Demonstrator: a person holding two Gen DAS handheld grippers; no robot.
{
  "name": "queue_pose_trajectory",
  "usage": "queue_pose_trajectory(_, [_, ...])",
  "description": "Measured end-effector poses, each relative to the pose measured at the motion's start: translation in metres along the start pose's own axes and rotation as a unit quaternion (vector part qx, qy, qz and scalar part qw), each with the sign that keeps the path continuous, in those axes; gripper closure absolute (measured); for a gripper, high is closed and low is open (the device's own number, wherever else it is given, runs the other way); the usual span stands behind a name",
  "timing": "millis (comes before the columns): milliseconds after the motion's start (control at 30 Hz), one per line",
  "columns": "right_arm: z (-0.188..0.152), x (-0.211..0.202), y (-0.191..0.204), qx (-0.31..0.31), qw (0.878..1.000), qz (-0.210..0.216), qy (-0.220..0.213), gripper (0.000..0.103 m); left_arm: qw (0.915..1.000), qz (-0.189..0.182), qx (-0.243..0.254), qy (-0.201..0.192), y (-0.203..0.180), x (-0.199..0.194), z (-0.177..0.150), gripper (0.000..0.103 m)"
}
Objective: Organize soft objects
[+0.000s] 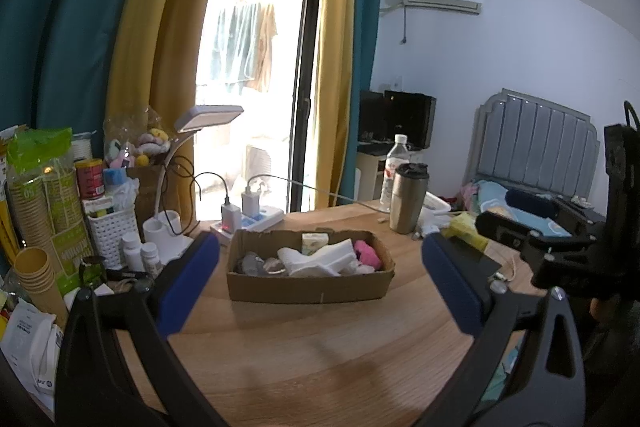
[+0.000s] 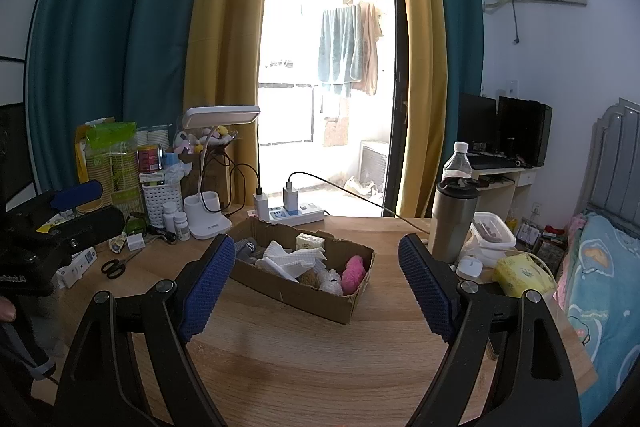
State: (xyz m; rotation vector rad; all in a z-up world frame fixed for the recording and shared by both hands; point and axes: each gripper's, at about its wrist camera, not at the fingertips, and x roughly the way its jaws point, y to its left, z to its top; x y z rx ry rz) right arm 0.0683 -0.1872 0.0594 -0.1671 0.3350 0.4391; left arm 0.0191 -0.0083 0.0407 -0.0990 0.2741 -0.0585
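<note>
A shallow cardboard box (image 1: 308, 289) (image 2: 304, 295) sits mid-table with soft things in it: a white cloth (image 1: 316, 261) (image 2: 286, 259), a fuzzy pink piece (image 1: 367, 253) (image 2: 354, 273), a pale yellow tissue pack (image 1: 315, 242) (image 2: 309, 241) and grey items (image 1: 250, 263). My left gripper (image 1: 320, 287) hovers in front of the box, open and holding nothing. My right gripper (image 2: 316, 287) also faces the box, open wide with nothing between its blue pads (image 2: 208, 283). Each gripper shows at the edge of the other's view.
A steel tumbler (image 2: 454, 219) and water bottle (image 2: 456, 163) stand right of the box, near a yellow tissue pack (image 2: 516, 273) and plastic tubs. Left: desk lamp (image 2: 220, 119), power strip (image 2: 296, 215), pill bottles, white basket, paper cups, scissors (image 2: 116, 267). A bed (image 2: 600, 287) lies right.
</note>
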Motion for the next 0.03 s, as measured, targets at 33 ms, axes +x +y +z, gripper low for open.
queue_pose_trajectory(33, [-0.0003, 0.0001, -0.0001, 0.0, 1.0, 0.0, 0.0, 0.017, 1.0, 0.0, -0.002, 0.002, 0.0012, 0.001, -0.0004, 0.001])
